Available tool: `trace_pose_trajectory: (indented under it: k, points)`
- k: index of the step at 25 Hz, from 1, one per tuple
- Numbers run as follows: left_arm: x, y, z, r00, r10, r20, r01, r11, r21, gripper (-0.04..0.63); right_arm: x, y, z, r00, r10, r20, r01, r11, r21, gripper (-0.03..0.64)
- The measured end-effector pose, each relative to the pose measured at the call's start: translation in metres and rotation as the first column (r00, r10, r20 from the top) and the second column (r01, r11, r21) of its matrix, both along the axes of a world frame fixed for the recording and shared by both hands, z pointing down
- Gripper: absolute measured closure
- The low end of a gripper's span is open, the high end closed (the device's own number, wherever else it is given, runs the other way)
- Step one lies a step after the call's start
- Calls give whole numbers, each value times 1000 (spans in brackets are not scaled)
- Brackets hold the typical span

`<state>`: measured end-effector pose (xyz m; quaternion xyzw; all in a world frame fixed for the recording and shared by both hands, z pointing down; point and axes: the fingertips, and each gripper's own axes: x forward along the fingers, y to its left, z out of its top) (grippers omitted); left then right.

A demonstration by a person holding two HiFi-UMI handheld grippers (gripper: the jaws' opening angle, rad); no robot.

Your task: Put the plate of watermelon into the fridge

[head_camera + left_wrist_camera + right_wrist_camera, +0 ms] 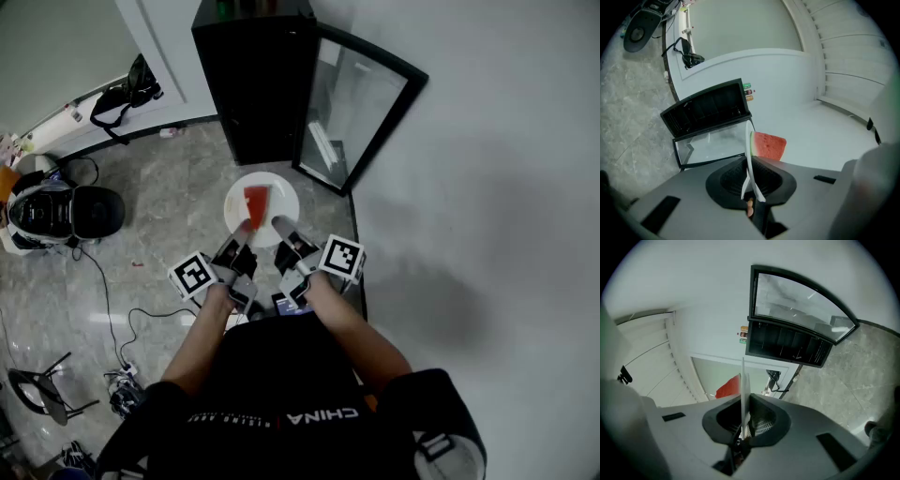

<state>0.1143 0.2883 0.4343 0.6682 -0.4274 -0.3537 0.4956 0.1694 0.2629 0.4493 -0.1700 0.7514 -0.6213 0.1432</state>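
Observation:
A white plate (278,199) carries a red wedge of watermelon (256,205). Both grippers hold it by its near rim in front of the black fridge (258,75), whose glass door (356,108) stands open to the right. My left gripper (242,232) is shut on the plate's left near edge, my right gripper (281,228) on its right near edge. In the left gripper view the plate (749,154) runs edge-on between the jaws (751,194), the watermelon (768,145) to its right. In the right gripper view the plate (744,390) is edge-on too, the watermelon (729,387) to its left.
The fridge stands against a white wall (487,187) on a grey marble floor (159,206). A black-and-white machine (56,214) with cables (112,309) sits at the left. A dark bag (127,94) lies on a ledge at the back left, and a stool (42,389) stands at the lower left.

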Motion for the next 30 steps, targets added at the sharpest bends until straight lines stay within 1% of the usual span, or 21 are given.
trace_pose_trajectory:
  k: [4, 13, 17, 20, 25, 30]
  points:
    - [-1, -1, 1, 1000, -1, -13, 1, 1000, 5, 563, -1, -2, 4, 1000, -2, 0, 2, 1000, -8, 591]
    - [1, -1, -2, 999, 15, 38, -16, 1000, 7, 563, -1, -3, 2, 1000, -12, 4, 12, 1000, -10, 589]
    - [2, -1, -1, 999, 25, 45, -26, 1000, 11, 563, -1, -1, 4, 1000, -12, 13, 13, 999, -41, 591]
    - [2, -1, -2, 998, 37, 55, -38, 999, 13, 563, 0, -1, 7, 1000, -10, -5, 10, 998, -64, 591]
    - [3, 0, -1, 997, 47, 62, -48, 999, 14, 563, 0, 0, 5, 999, -20, -26, 18, 999, -51, 591]
    - [4, -1, -6, 994, 59, 96, -62, 998, 28, 563, 0, 1, -1, 1000, -14, -1, 14, 999, -52, 591]
